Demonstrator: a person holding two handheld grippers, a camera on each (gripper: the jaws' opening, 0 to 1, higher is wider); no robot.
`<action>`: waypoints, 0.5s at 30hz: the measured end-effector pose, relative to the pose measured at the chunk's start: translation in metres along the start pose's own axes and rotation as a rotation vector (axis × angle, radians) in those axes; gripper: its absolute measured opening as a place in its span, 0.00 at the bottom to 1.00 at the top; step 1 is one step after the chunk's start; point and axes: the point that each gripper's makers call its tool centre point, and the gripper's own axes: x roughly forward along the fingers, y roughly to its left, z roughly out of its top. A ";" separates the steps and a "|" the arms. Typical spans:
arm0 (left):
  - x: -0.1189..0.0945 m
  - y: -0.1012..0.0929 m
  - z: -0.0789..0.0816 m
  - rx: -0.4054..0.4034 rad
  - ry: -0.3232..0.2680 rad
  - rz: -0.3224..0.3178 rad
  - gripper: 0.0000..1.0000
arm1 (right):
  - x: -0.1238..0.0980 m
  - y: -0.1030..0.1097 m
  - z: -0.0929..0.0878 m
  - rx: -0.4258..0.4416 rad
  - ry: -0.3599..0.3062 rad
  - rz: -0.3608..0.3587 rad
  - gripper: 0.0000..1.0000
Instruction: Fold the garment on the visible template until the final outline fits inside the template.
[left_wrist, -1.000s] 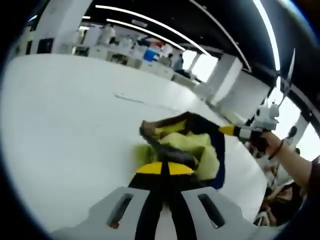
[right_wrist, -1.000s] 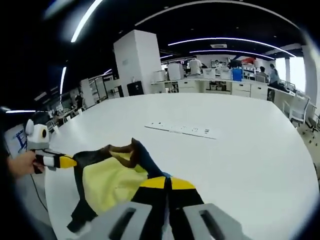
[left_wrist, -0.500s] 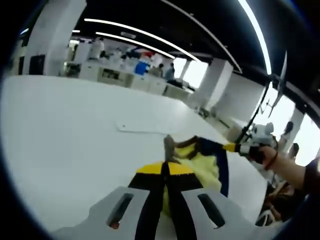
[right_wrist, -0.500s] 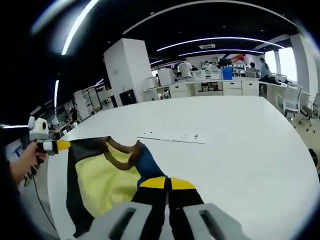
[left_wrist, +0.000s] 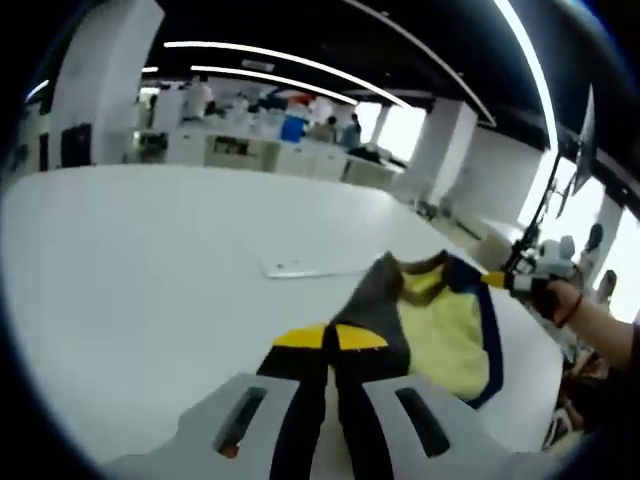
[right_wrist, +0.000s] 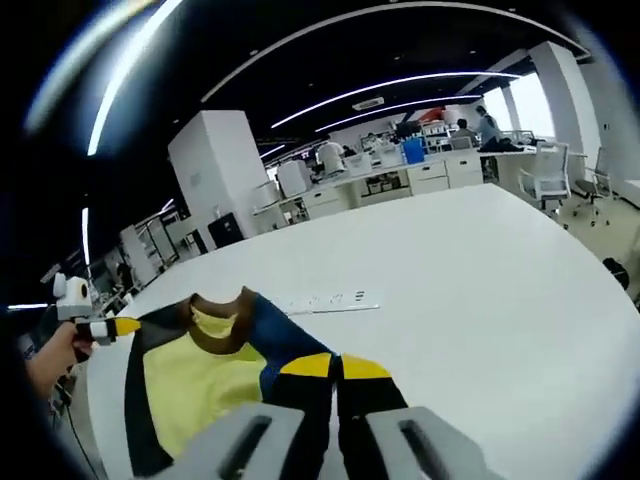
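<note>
One garment (right_wrist: 205, 385), yellow body with dark sleeves and brown collar, is held stretched above the white tabletop (right_wrist: 480, 290), a pair of tongs clamped on each shoulder: left tongs (left_wrist: 330, 338) shut on the dark edge, right tongs (right_wrist: 327, 367) shut on the blue-trimmed edge. This looks like the spreading step before any fold; next it must be lowered flat onto the template, whose outline I cannot make out. One pale strip (right_wrist: 325, 299) lies beyond.

The garment (right_wrist: 200, 385) runs off the right gripper view's edge, hem seemingly hidden
</note>
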 end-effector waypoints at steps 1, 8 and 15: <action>0.003 0.003 -0.001 0.005 0.011 0.006 0.00 | 0.005 -0.002 0.001 0.013 -0.007 -0.004 0.00; 0.037 0.027 -0.016 0.081 0.046 0.062 0.00 | 0.033 -0.011 -0.003 0.037 0.019 -0.021 0.00; 0.064 0.042 -0.029 0.050 0.070 0.086 0.00 | 0.052 -0.028 -0.018 0.103 0.034 -0.065 0.00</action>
